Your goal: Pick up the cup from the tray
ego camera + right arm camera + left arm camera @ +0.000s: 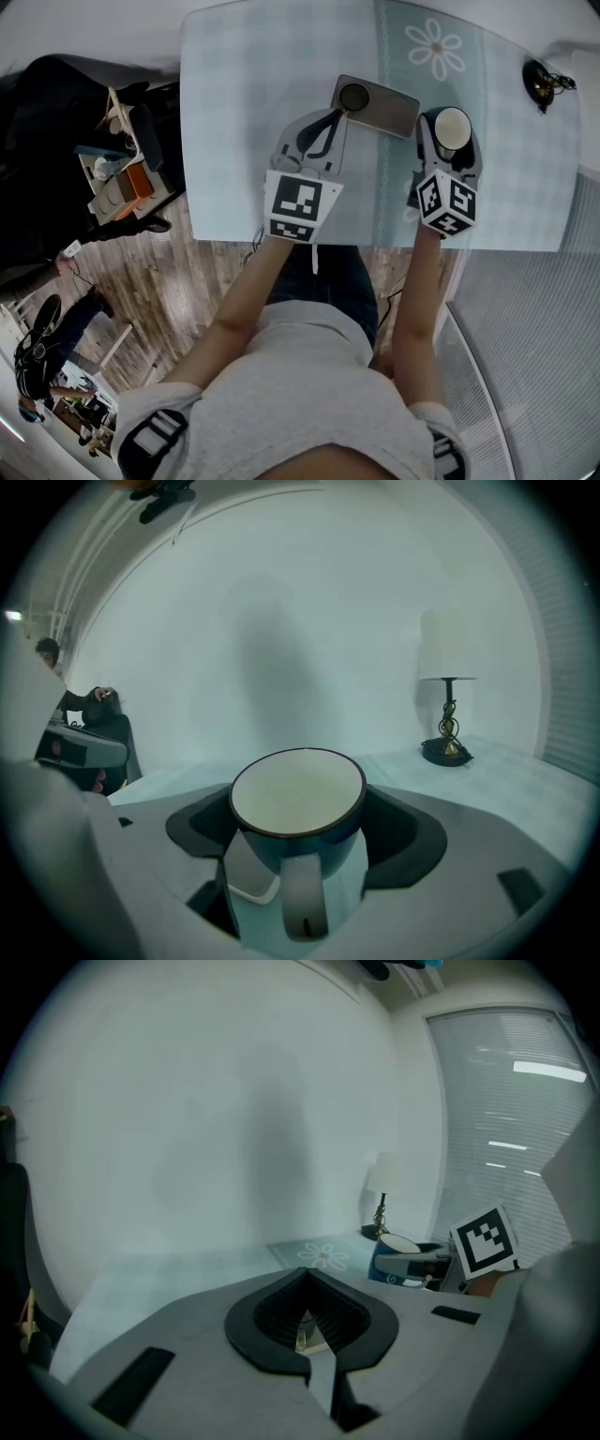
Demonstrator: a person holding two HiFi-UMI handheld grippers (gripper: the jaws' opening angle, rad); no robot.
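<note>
Cup (298, 803) is in my right gripper (448, 141): jaws clamped on its dark blue sides, handle turned back toward me, white inside showing. It's off the tray (389, 111) now, just to the right of it. My left gripper (330, 127) has its jaws pressed together, tips at the tray's left end beside a dark round spot (354, 97). A lamp (542, 82) stands well to the tray's right.

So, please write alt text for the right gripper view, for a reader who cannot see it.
The right tongs are shut on a dark blue cup with a white inside, its handle toward the camera. Behind, a small lamp stands on the pale table at right.
</note>
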